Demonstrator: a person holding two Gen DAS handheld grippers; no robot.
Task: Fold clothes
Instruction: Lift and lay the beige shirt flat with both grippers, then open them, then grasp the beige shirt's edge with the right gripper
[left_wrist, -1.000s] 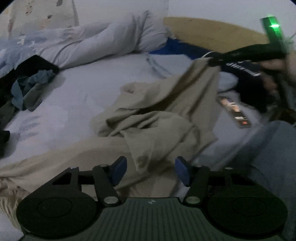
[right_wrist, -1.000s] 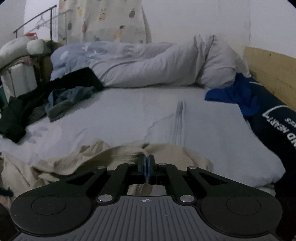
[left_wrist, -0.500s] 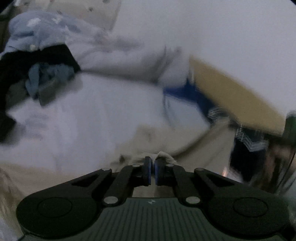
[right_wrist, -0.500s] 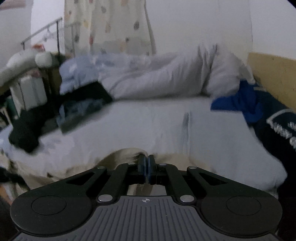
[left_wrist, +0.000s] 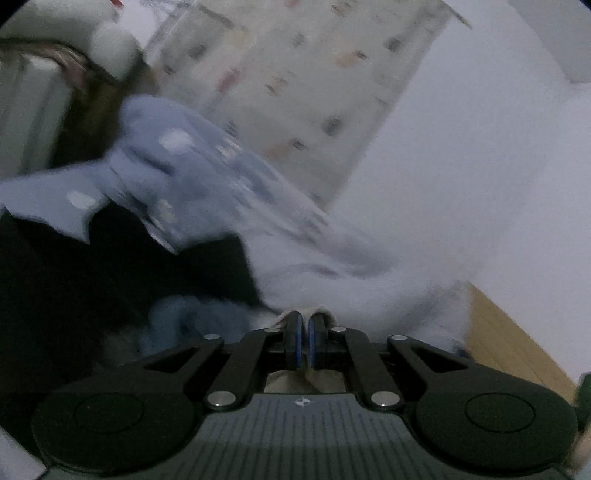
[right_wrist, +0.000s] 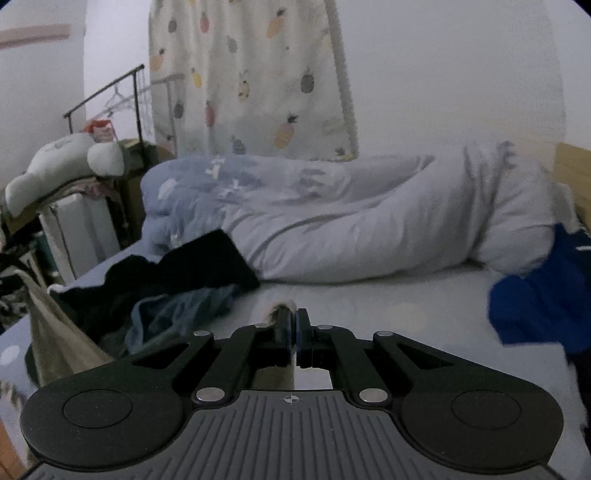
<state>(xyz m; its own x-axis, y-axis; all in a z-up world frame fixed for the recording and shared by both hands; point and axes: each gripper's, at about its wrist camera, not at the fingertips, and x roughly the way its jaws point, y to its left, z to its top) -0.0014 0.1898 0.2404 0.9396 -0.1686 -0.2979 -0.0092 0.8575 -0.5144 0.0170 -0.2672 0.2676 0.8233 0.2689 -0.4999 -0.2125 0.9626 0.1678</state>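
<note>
Beige fabric, the garment (right_wrist: 59, 339) being folded, is hanging in both claws at once. In the left wrist view the left claw (left_wrist: 303, 338) is pinching a small bunch of it, the cloth poking out past the tips of the 2 blue pads (left_wrist: 294, 343) and showing again below them. In the right wrist view the right claw (right_wrist: 291, 334) is clamping another edge of the same cloth, a tuft sticking out at the tips, while a longer beige stretch is drooping at the far left of that view above the bed (right_wrist: 406, 317).

The left view is tilted and heavily blurred, so the fabric's outline there is probably less tidy than it looks.

Beyond the claws, a pale blue-grey duvet (right_wrist: 369, 221) is lying rolled along the back of the bed. A black garment (right_wrist: 192, 269) and a dull blue one (right_wrist: 177, 314) are sitting heaped at the left of the bed, and a bright blue garment (right_wrist: 535, 306) is lying at the right. A pineapple-print curtain (right_wrist: 251, 81) is hanging behind the duvet, with a clothes rail (right_wrist: 107, 88) to its left.
</note>
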